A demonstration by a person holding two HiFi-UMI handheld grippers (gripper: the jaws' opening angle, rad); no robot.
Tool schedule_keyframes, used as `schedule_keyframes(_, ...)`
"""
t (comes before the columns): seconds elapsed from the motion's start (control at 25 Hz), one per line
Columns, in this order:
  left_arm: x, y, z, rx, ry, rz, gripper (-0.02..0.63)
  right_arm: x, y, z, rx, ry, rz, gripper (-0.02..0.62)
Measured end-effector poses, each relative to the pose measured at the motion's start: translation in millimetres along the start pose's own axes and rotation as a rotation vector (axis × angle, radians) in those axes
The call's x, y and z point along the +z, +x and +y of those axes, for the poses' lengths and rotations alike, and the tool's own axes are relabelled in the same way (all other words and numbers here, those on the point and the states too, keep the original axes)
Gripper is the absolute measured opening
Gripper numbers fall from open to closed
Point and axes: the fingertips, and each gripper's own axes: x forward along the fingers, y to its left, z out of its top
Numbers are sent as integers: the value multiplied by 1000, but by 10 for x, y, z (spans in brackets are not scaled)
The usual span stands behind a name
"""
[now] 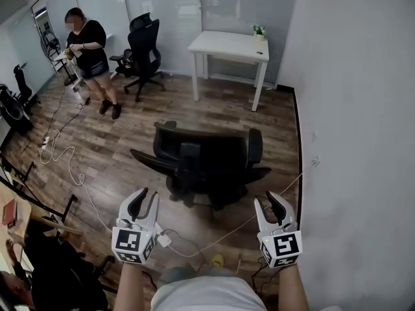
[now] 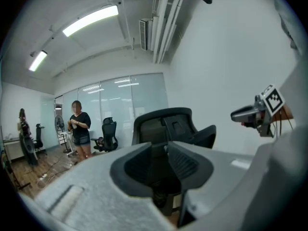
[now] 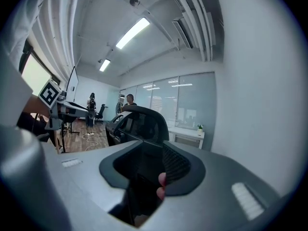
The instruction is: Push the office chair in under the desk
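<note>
The black chair (image 1: 207,161) stands upright on the plank floor (image 1: 130,128), well short of the white desk (image 1: 227,46). Its curved mesh back faces the person and its seat faces the desk. Both forearms reach forward, nearly level. The left gripper (image 1: 144,201) and right gripper (image 1: 272,205) hang just behind the chair, jaws apart and holding nothing.
</note>
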Motion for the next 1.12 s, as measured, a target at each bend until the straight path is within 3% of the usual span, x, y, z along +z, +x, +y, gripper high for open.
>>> schedule_keyframes(0.48,75,185,-114,-3,49,39,117,-42,129,-198,46,60,-22,104)
schedule_keyframes(1.12,-20,934,546,-56,3,27,117,124,969,-192,49,-26,30,106)
